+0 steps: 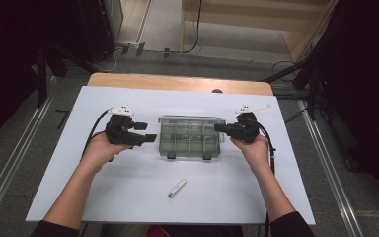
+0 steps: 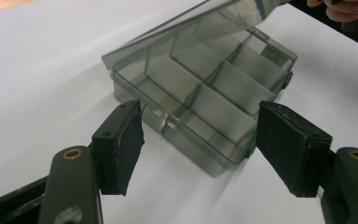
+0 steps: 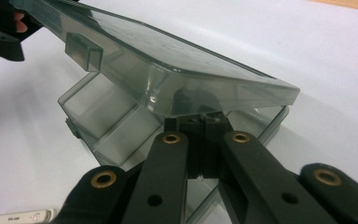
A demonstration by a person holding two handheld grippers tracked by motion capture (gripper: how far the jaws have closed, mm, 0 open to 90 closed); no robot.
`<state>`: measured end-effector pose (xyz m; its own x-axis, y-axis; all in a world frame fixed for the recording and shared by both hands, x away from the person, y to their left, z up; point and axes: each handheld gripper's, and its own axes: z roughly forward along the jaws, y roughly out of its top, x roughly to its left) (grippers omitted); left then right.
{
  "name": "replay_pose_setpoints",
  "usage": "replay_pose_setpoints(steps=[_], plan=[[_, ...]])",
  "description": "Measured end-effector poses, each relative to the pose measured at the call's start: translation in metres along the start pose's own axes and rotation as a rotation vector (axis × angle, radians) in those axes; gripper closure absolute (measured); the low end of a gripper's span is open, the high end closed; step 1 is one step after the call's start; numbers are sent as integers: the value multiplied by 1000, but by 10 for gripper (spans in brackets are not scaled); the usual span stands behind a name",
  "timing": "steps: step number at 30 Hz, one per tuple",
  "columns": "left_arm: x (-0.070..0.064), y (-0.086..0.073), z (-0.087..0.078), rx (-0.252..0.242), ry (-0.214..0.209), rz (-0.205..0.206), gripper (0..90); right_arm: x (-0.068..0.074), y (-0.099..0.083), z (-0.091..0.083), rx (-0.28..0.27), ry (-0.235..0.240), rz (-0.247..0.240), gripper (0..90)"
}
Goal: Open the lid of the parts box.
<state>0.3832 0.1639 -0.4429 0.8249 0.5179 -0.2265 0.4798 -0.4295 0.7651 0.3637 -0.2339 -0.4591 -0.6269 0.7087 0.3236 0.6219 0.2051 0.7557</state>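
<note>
**Lid partly raised, box empty**

Right tool (image 1: 220, 128) clamped on lid (image 3: 168, 51) edge of compartment box (image 1: 191, 138), mid-tabletop (image 1: 128, 197); lid tilted up, not fully open. Left tool (image 2: 200, 140) jaws apart, just beside box, gripping nothing. Small white stick (image 1: 177, 187) lies near the front, untouched. Likely left: finish opening, load it.

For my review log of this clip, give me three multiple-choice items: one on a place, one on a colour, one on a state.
1. Where does the small white stick lie?
A. Inside the box
B. On the white board, nearer the person than the box
C. Behind the box

2. What colour is the compartment box?
A. Clear smoky grey
B. Red
C. Yellow

3. How is the box lid?
A. Latched flat
B. Removed
C. Raised, the right hand-held gripper at its edge

Key: 1 B, the high view shows it in front of the box. 2 A, the dividers show through. 3 C, the right gripper view shows the lid tilted up.
</note>
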Motion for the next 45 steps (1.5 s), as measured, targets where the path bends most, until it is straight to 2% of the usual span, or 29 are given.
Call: replay_pose_setpoints(steps=[2,5,7,12,14,17,22,25,27,29,31,39,45], plan=[[0,1,2,-1,2,-1,317,0,0,0,-1,1,1,900],[3,2,8,-21,-3,23,318,1,0,0,-1,-3,1,900],[6,4,11,-5,15,11,317,0,-1,0,-2,-1,3,900],[9,6,20,-5,7,-3,332,-1,-1,2,-1,1,9,900],[10,8,26,-11,23,-9,336,0,-1,3,-4,-1,11,900],[10,9,29,-20,26,-6,363,0,-1,4,-2,-6,6,900],[11,14,37,-30,35,-23,405,1,-1,4,-4,-12,9,900],[11,16,38,-38,37,-24,422,1,-1,3,-3,-12,13,900],[11,17,38,-43,39,-28,466,1,-2,3,-8,-15,14,900],[11,18,37,-35,48,-9,522,0,-3,3,-10,-20,18,900],[12,19,37,-37,48,-7,559,0,-4,3,-13,-19,22,900],[12,21,36,-38,54,9,574,0,-7,0,-10,-16,23,894],[12,22,35,-44,52,2,574,0,-11,-9,-25,-17,29,873]])
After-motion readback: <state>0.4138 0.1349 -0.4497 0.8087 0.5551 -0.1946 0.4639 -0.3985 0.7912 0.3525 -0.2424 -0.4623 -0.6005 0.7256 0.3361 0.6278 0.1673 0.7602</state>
